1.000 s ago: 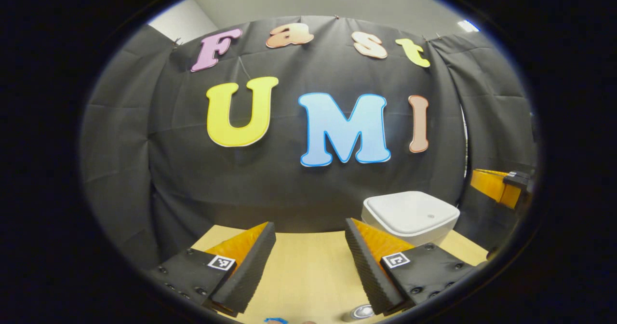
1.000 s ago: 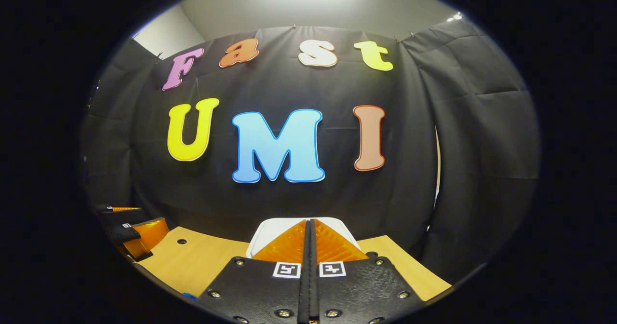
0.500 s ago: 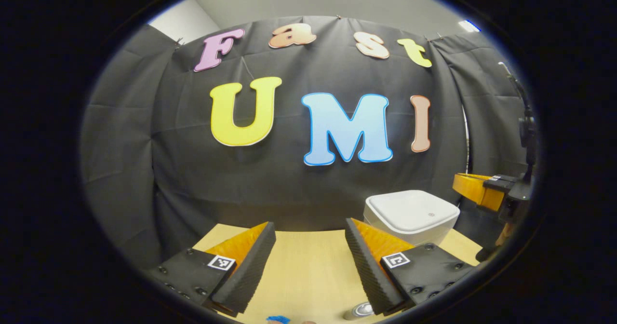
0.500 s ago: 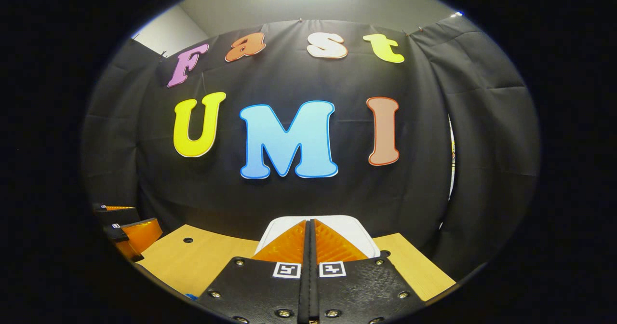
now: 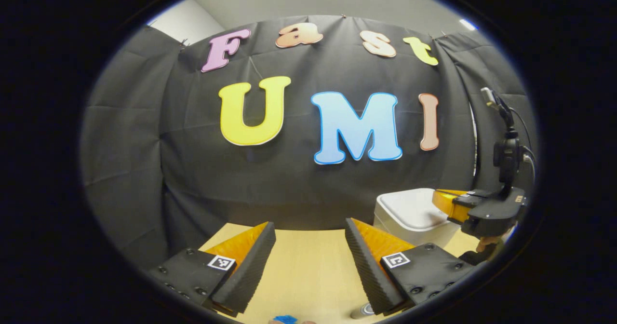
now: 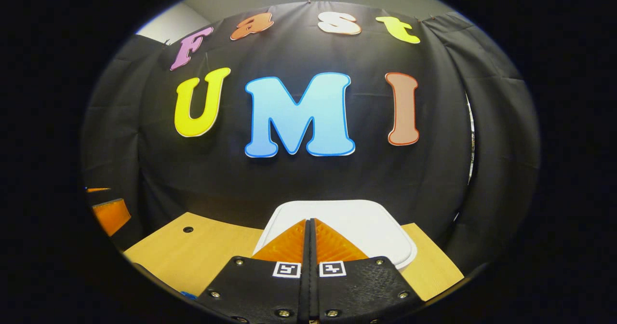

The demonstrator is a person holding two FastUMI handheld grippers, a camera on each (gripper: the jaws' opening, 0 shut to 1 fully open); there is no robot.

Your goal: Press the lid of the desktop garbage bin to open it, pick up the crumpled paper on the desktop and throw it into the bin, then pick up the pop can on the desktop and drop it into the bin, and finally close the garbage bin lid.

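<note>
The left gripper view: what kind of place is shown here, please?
Most likely a small recording booth set up for a desk-tidying demonstration, not a real home. Black cloth hangs as walls, a light wooden desktop stands before it, and a white lidded bin sits on it, with the right gripper over its lid.

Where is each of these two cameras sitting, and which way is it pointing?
Left gripper view: rides on the left claw, facing the booth wall over the table; its fingers stand apart at the bottom, with the bin and right claw off to the right.
Right gripper view: rides on the right claw, fingers together, pointing at the bin's lid just ahead.
Both show the bin, table and wall.
</note>
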